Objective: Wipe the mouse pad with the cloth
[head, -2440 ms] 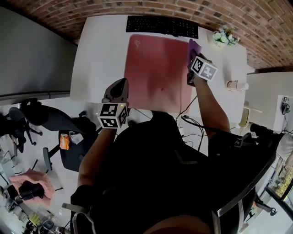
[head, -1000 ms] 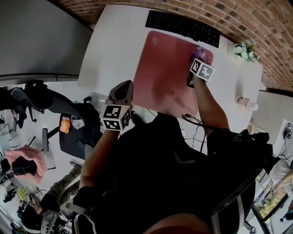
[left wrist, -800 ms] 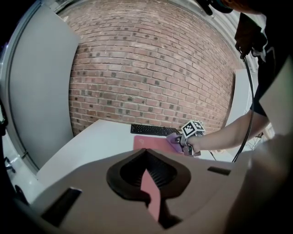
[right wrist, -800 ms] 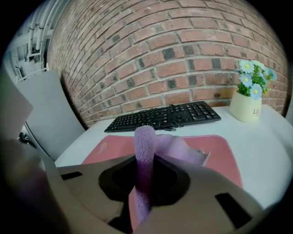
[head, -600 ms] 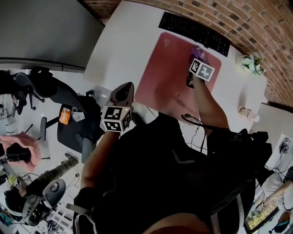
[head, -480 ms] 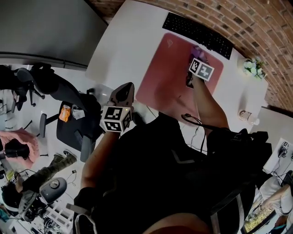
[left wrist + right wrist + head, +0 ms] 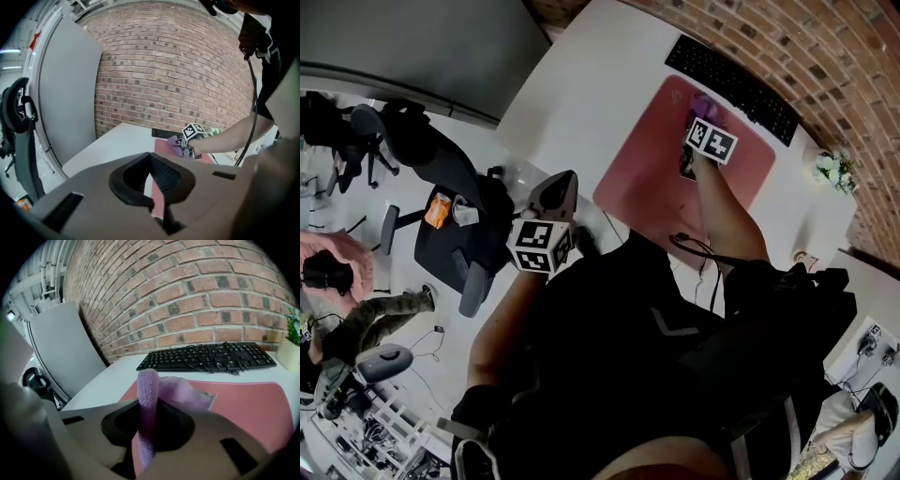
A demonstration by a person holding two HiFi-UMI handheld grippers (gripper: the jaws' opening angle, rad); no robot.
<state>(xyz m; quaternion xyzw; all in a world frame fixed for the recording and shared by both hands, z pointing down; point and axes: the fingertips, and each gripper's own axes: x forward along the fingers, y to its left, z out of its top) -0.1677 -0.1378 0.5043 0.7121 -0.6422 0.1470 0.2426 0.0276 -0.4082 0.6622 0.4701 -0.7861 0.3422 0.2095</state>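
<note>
Peeking out past the right gripper's [image 7: 697,120] marker cube, only a scrap of the purple cloth [image 7: 705,100] shows in head view. The right gripper view shows more: jaws clamped on a rolled fold of cloth [image 7: 148,397], the rest draped fwd onto the pink mouse pad [image 7: 255,404]. The pad's near edge in head view is hidden by the person's arm & torso.

Cloth sits at the pad's [image 7: 642,178] far end, near the black keyboard [image 7: 733,77] but not touching it; a strip of white desk [image 7: 581,84] lies btwn pad & keyboard. Bare pad stretches toward the person, w/ open desk to the left.

Left gripper [image 7: 553,194] hangs off the desk's near-left edge, over floor by an office chair [image 7: 441,164], well apart from the pad; its jaws [image 7: 157,183] are drawn together w/ nothing btwn.

Count: 2 grippers, 1 cloth, 1 pad, 1 keyboard, 1 potted plant [image 7: 830,169], cut off at frame edge in right gripper view.
</note>
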